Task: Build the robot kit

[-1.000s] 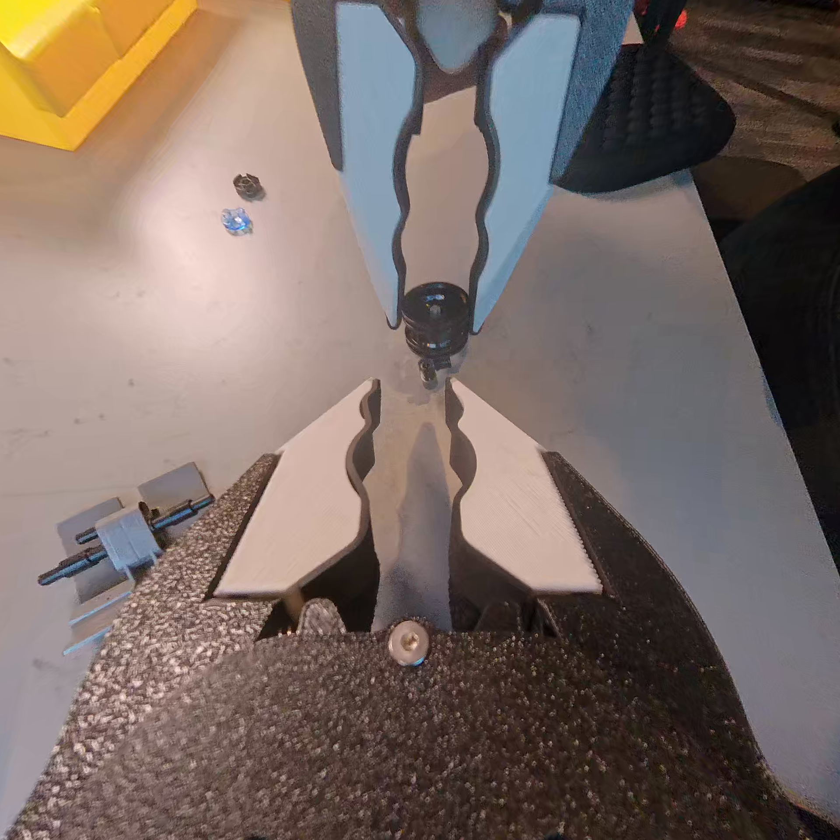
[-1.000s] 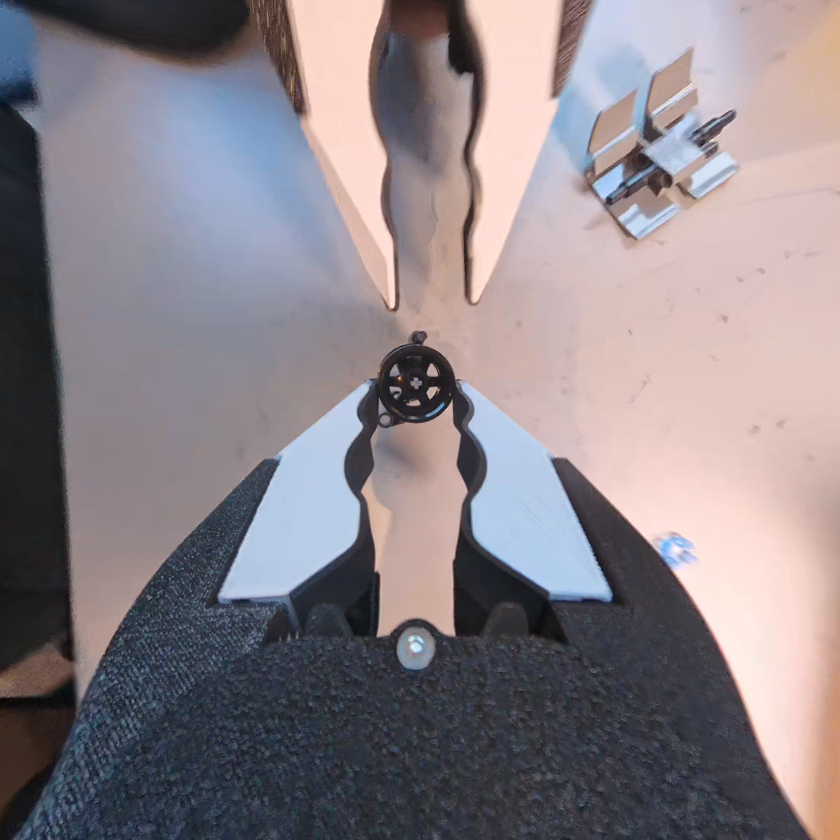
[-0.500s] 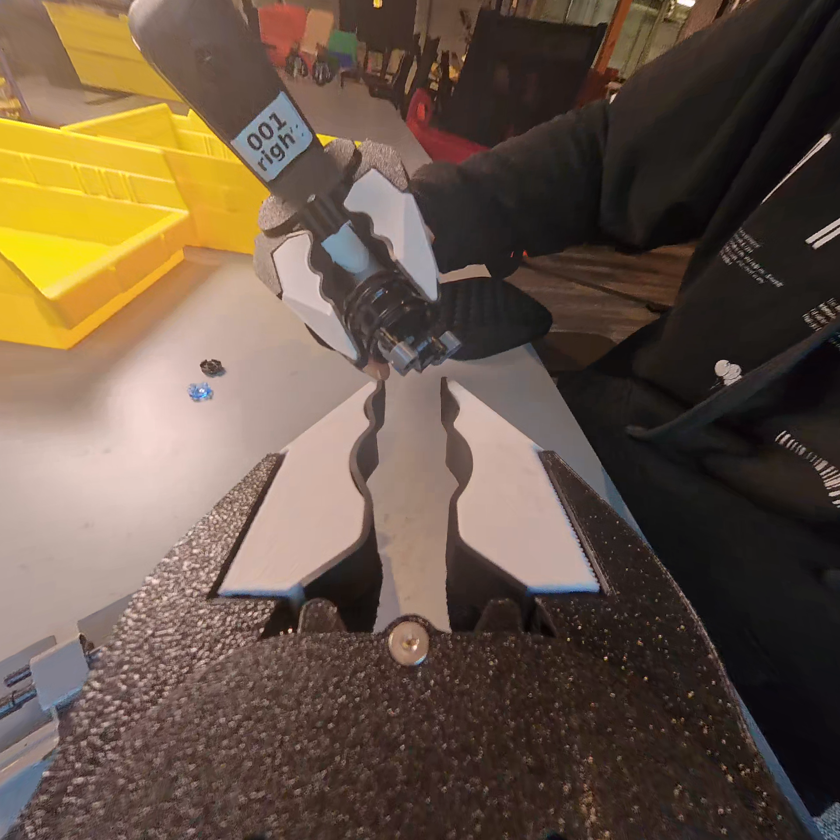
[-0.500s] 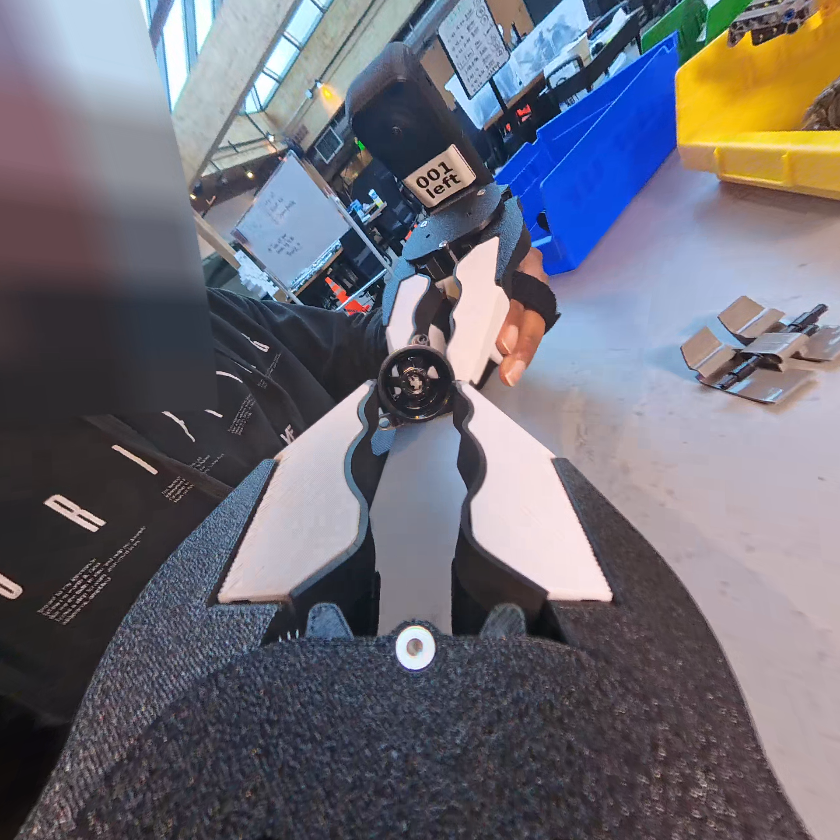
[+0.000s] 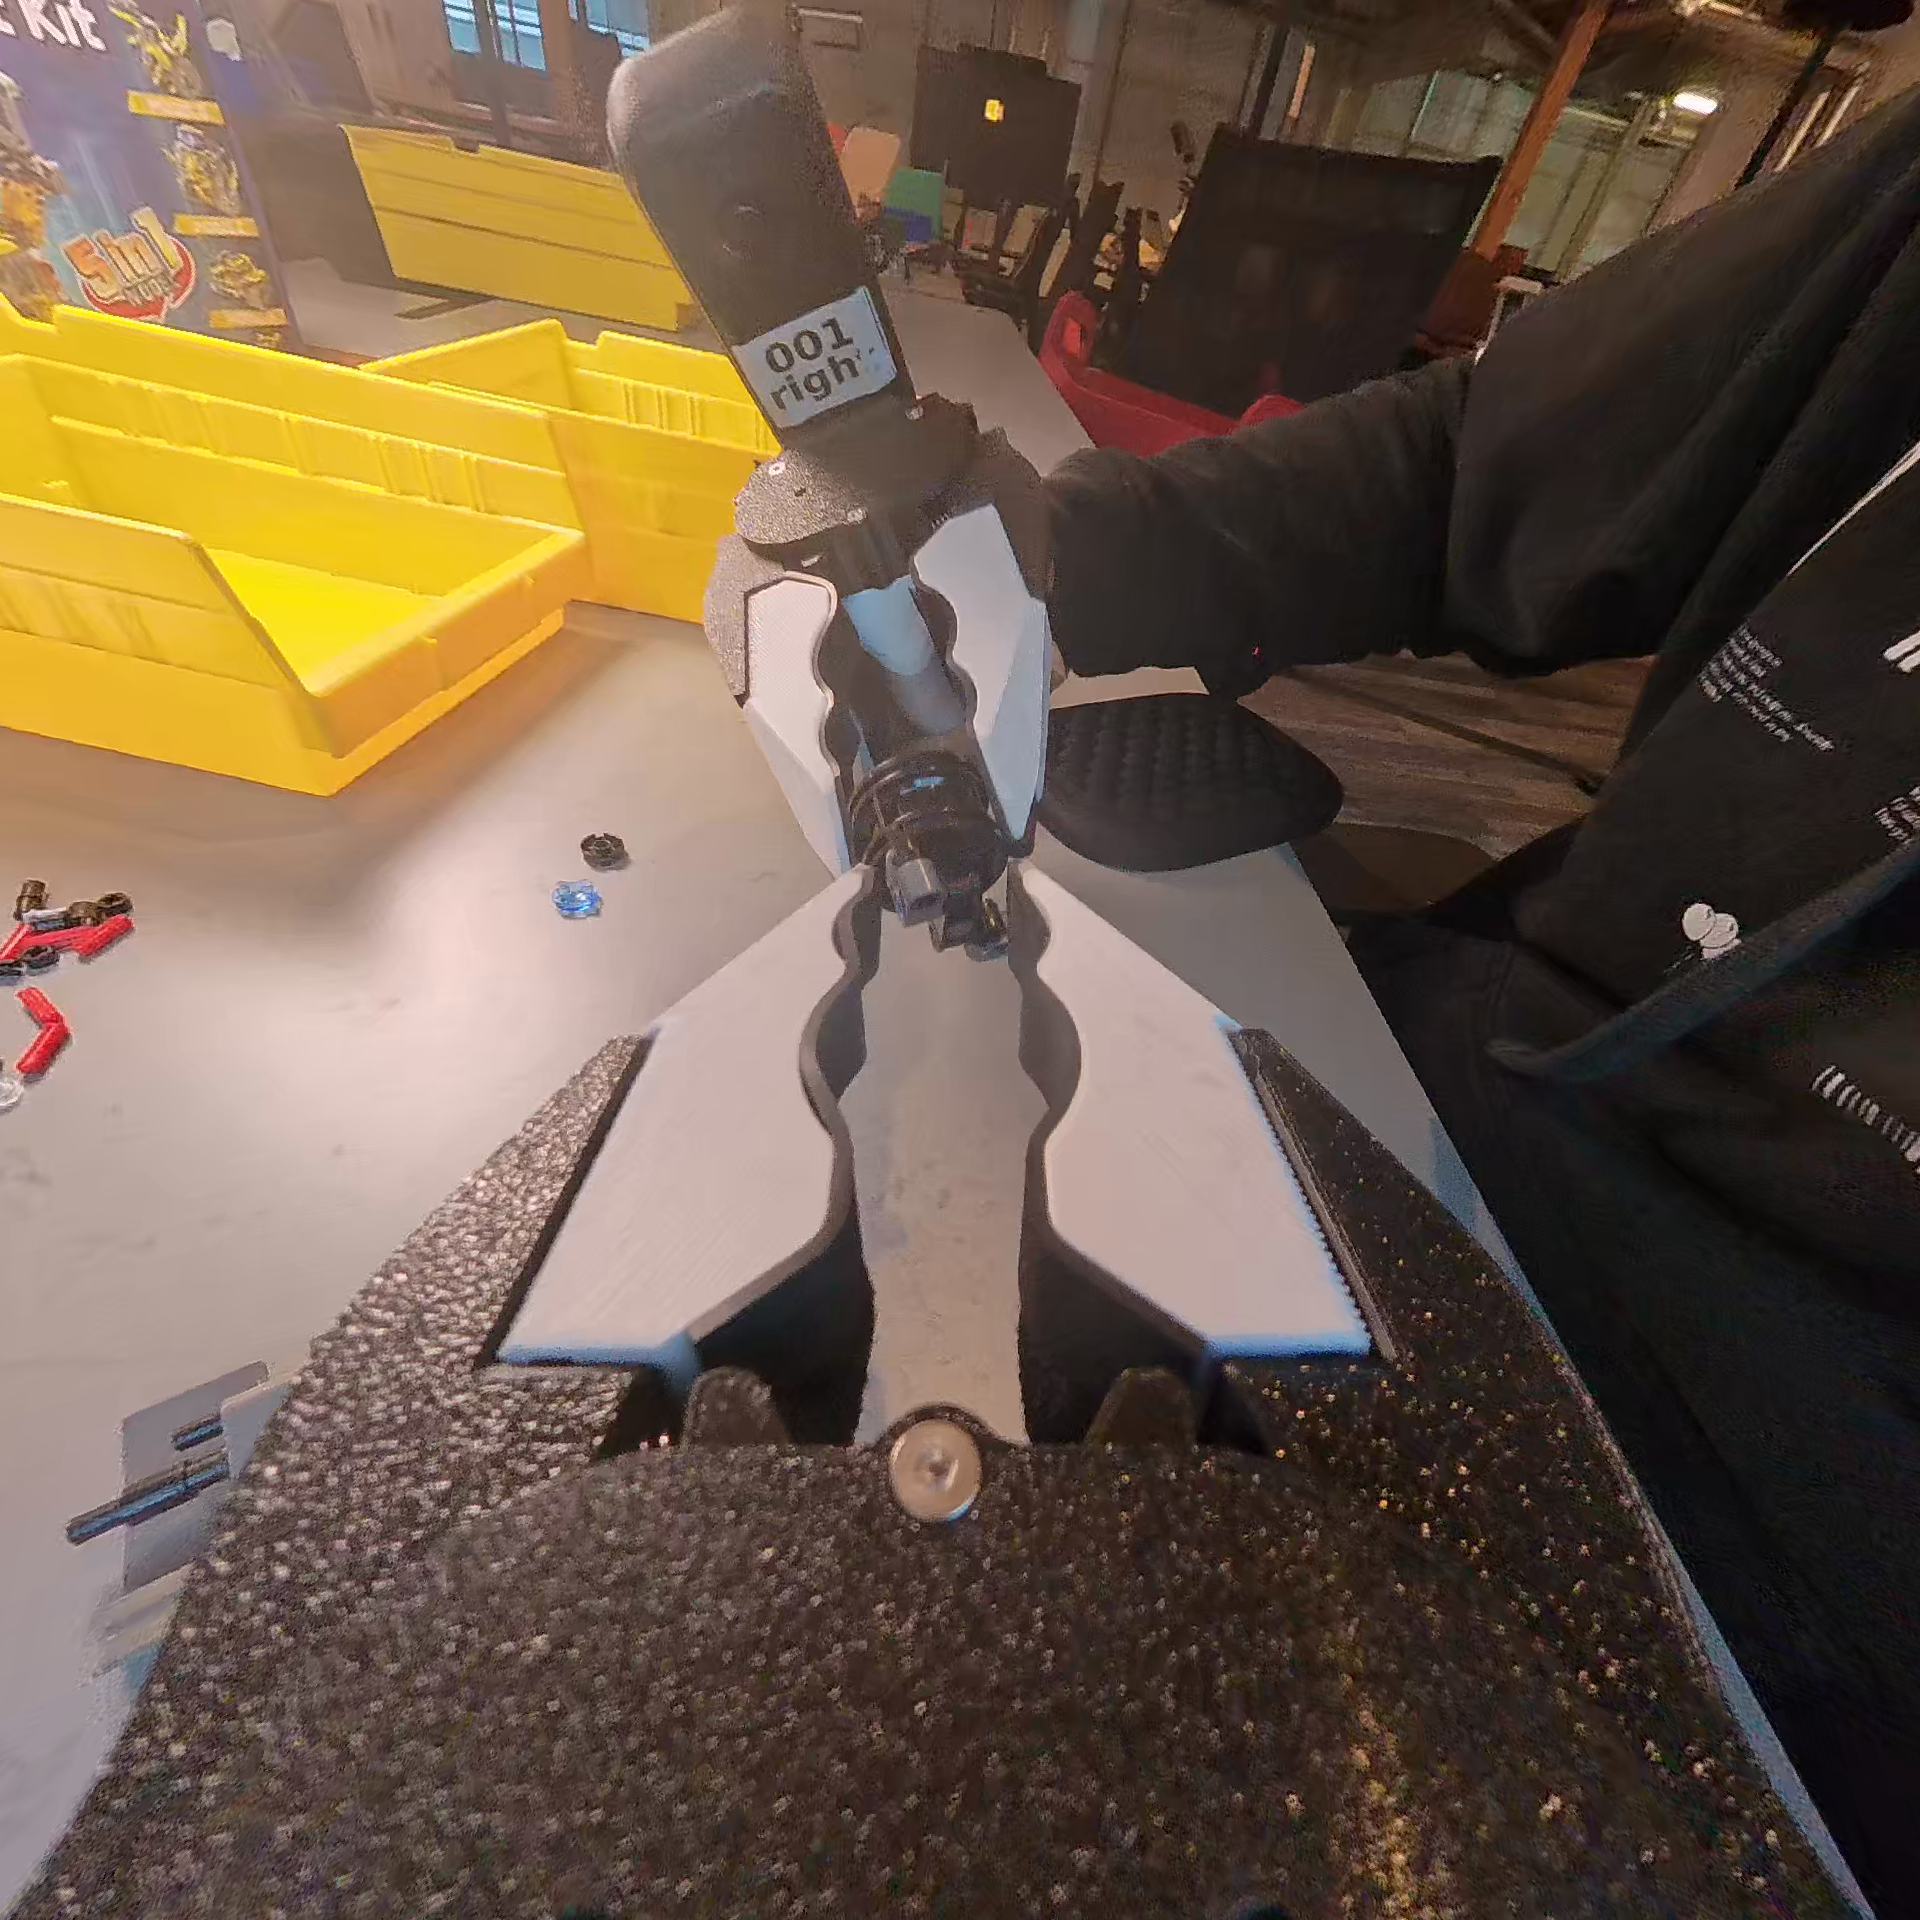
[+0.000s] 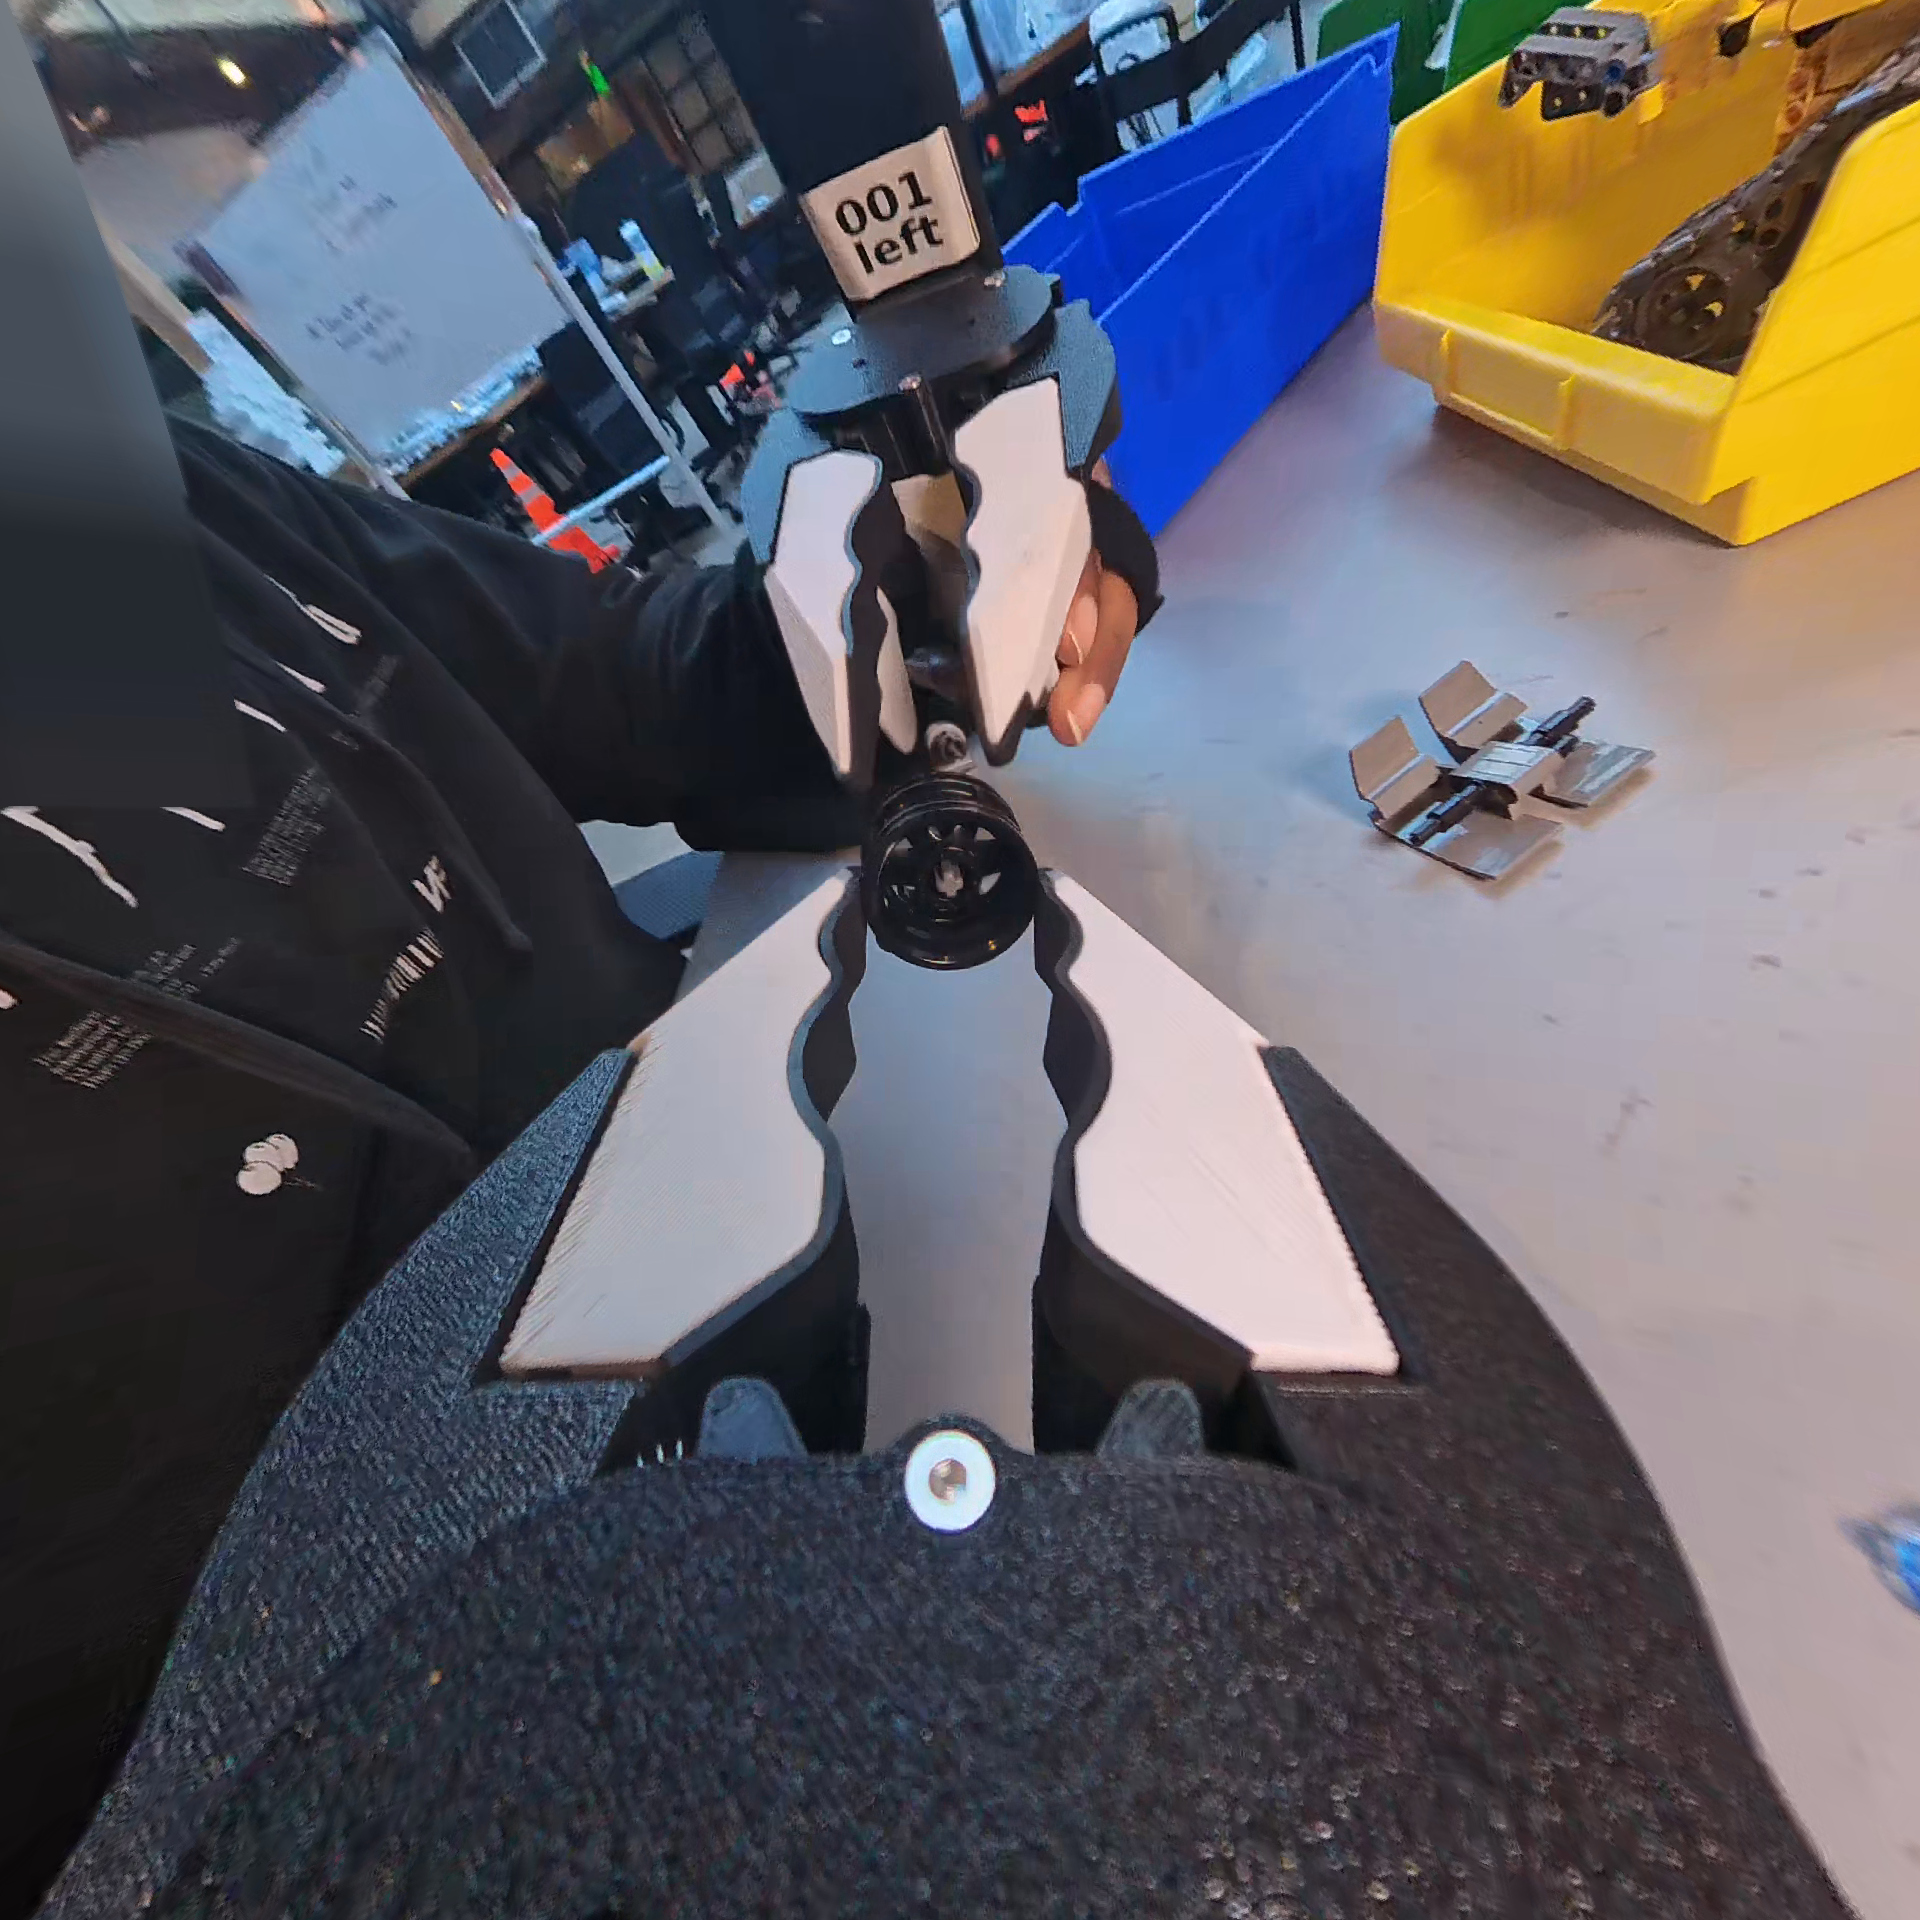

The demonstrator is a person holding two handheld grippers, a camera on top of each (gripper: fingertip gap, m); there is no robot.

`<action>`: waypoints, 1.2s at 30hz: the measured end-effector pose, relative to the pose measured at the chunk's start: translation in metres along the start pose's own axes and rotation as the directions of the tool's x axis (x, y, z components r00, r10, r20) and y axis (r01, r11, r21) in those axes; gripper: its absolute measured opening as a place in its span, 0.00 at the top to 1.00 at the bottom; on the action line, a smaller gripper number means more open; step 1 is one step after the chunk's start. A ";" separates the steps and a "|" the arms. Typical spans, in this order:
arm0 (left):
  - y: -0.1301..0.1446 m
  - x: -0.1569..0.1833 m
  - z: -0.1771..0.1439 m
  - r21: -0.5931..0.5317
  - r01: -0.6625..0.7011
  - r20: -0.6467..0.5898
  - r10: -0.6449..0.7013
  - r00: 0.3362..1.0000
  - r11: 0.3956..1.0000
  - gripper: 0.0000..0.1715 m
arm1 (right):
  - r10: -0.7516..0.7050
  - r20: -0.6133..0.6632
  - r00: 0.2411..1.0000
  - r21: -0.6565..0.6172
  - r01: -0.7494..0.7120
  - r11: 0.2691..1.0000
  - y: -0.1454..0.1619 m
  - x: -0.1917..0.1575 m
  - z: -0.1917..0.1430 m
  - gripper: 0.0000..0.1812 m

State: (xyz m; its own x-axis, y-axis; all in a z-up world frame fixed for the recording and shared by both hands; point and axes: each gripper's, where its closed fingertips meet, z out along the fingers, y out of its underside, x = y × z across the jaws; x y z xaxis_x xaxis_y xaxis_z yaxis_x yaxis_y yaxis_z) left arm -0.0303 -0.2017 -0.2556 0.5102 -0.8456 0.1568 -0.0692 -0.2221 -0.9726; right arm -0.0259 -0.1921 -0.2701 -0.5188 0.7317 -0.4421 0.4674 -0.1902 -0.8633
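On the far left of the grey tabletop [image 5: 312, 1039] lie small red and black pieces [image 5: 62, 925], with yellow bins [image 5: 260, 582] behind them. Further right, a small black round piece [image 5: 604, 850] and a clear blue piece [image 5: 575, 898] sit close together on the surface. The left claw [image 5: 940, 914] has its fingers apart around a small grey and black connector [image 5: 940, 904] that sticks out from a black wheel [image 6: 948, 883]; whether the fingers press on the connector cannot be told. The right claw [image 6: 948, 894] is clamped on the black wheel, held above the tabletop's near edge, the two claws meeting tip to tip. A person's black sleeve [image 5: 1299, 540] reaches in behind the right claw. In the right wrist view, a grey hinged plate assembly [image 6: 1496, 769] with a black axle lies flat on the tabletop well to the right of the wheel, in front of a blue bin [image 6: 1226, 270] and a yellow bin [image 6: 1621, 416] holding black tracked parts.
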 end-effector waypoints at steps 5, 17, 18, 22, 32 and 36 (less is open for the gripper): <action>0.013 -0.014 0.002 -0.080 0.003 0.089 0.004 0.996 0.997 0.95 | -0.079 -0.091 0.993 -0.052 0.075 0.996 0.005 0.011 -0.001 0.82; 0.003 -0.042 0.005 -0.286 -0.465 0.459 0.546 0.701 0.838 0.96 | 0.117 -0.252 0.961 0.110 -0.092 0.990 -0.003 0.034 -0.011 0.83; 0.002 -0.041 0.005 -0.308 -0.507 0.467 0.592 0.656 0.805 0.96 | 0.143 -0.243 0.960 0.132 -0.113 0.985 -0.004 0.033 -0.012 0.83; -0.003 -0.037 0.007 -0.415 -0.645 0.472 0.758 0.450 0.642 0.97 | 0.241 -0.188 0.952 0.203 -0.202 0.958 -0.007 0.031 -0.013 0.83; 0.007 -0.041 0.009 -0.471 -0.681 0.447 0.817 0.364 0.561 0.96 | 0.238 -0.226 0.945 0.200 -0.194 0.960 -0.001 0.040 -0.012 0.83; 0.014 -0.047 0.008 -0.357 -0.567 0.471 0.667 0.577 0.742 0.96 | 0.132 -0.310 0.941 0.138 -0.093 0.986 0.000 0.048 -0.011 0.83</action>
State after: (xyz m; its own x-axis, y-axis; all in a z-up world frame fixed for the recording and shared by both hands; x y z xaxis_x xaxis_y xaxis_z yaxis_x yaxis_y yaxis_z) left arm -0.0486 -0.1611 -0.2783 0.6520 -0.4076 -0.6394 -0.6466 0.1417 -0.7496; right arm -0.0435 -0.1497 -0.2889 -0.2045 0.8666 -0.4552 0.4108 -0.3461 -0.8435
